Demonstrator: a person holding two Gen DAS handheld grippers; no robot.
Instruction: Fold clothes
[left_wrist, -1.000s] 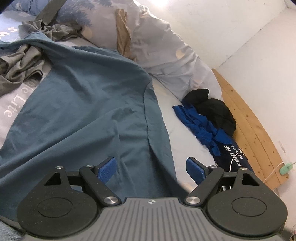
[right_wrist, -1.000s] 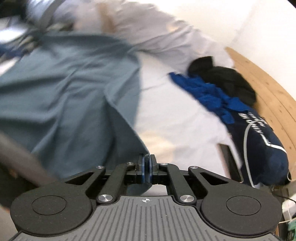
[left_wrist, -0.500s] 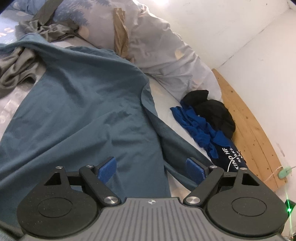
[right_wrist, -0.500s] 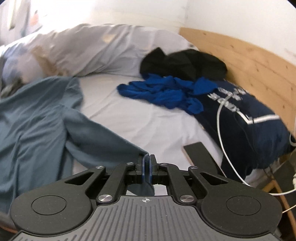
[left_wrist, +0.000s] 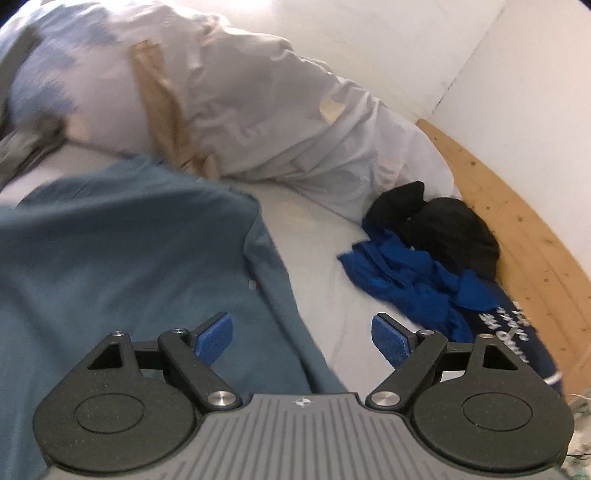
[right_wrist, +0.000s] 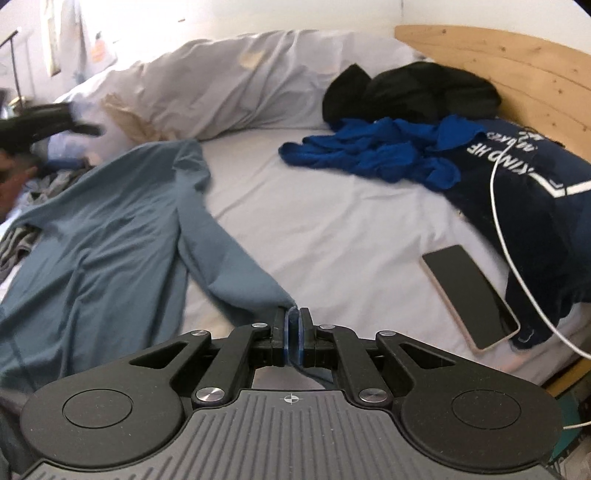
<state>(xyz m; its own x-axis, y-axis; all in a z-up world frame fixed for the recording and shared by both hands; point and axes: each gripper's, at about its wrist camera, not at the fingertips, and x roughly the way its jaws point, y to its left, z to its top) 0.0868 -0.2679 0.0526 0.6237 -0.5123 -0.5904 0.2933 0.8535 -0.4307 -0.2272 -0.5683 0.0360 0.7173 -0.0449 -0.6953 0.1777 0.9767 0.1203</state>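
A slate-blue long-sleeved shirt (right_wrist: 103, 240) lies spread on the white bed sheet (right_wrist: 332, 236). My right gripper (right_wrist: 294, 325) is shut on the end of its sleeve (right_wrist: 236, 273), which stretches from the shirt's body toward me. In the left wrist view the same shirt (left_wrist: 122, 266) fills the left side. My left gripper (left_wrist: 302, 338) is open and empty, above the shirt's right edge. The left gripper also shows as a dark blurred shape (right_wrist: 40, 122) at the far left of the right wrist view.
A bright blue garment (right_wrist: 373, 155), a black garment (right_wrist: 413, 88) and a navy printed one (right_wrist: 535, 177) are piled by the wooden headboard (right_wrist: 517, 62). A phone (right_wrist: 469, 295) and a white cable (right_wrist: 517, 243) lie at the right. Rumpled white bedding (left_wrist: 258, 107) is at the back.
My right gripper has drawn the sleeve out to the right, away from the shirt's body. My left gripper has moved forward over the shirt, staying open.
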